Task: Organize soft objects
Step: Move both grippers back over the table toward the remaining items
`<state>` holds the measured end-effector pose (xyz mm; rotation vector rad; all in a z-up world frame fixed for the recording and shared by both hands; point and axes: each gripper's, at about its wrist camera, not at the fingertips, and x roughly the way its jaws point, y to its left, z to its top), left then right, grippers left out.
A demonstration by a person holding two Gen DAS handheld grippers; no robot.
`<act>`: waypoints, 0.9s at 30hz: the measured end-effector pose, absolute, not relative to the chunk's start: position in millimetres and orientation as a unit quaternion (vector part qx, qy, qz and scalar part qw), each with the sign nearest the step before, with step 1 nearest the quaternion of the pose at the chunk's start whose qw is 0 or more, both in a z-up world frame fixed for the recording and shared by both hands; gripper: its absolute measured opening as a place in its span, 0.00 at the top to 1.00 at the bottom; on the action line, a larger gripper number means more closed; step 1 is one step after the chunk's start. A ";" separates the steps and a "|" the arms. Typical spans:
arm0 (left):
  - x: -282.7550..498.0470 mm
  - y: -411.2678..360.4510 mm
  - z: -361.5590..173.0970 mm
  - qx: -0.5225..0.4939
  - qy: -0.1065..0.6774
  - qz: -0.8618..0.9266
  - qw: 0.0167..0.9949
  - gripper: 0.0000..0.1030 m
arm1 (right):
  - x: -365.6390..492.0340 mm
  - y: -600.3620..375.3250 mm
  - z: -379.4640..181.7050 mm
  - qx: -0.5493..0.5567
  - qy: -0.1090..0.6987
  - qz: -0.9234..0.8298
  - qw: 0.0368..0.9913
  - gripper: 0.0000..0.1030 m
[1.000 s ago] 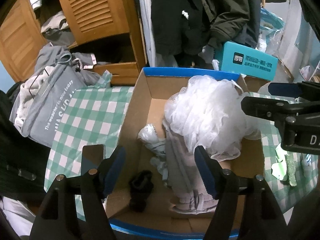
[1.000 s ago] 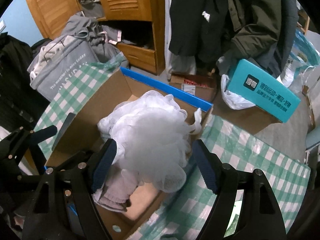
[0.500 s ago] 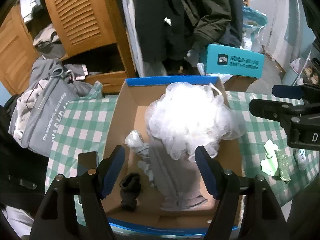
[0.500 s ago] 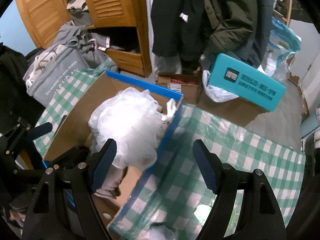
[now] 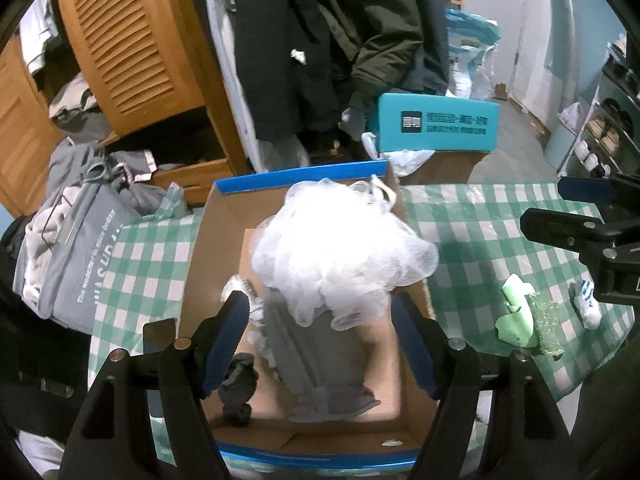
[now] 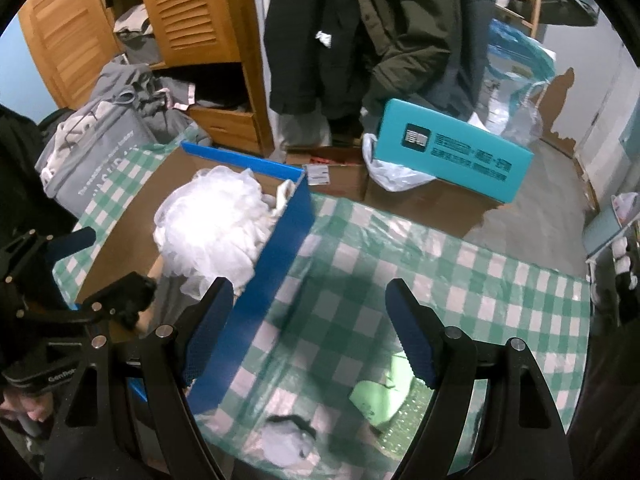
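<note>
Behind the green checked tablecloth (image 6: 460, 276) stands a wooden louvred wardrobe (image 5: 132, 44); right of it hang dark coats (image 5: 320, 40), a teal box (image 5: 438, 128) below them, a grey bag (image 5: 80, 248) left

Light: dim, cool indoor cast
Glare: white mesh bath puff (image 5: 340, 248) is overexposed
Edges: fisheye bending, black vignette
Blur: slight softness throughout
</note>
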<state>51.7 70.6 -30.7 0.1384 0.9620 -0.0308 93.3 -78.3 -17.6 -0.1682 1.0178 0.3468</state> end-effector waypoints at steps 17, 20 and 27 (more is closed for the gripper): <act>50.0 9.8 -23.6 0.105 0.455 -0.064 0.882 0.24 | 70.2 -144.5 -15.1 -0.055 0.484 0.131 0.863 0.24; 50.6 -2.6 -25.2 0.112 0.456 -0.074 0.880 0.24 | 67.5 -156.7 -17.2 -0.052 0.486 0.123 0.864 0.24; 52.5 -32.9 -31.8 0.125 0.465 -0.099 0.871 0.24 | 62.6 -191.3 -27.6 -0.038 0.498 0.097 0.861 0.24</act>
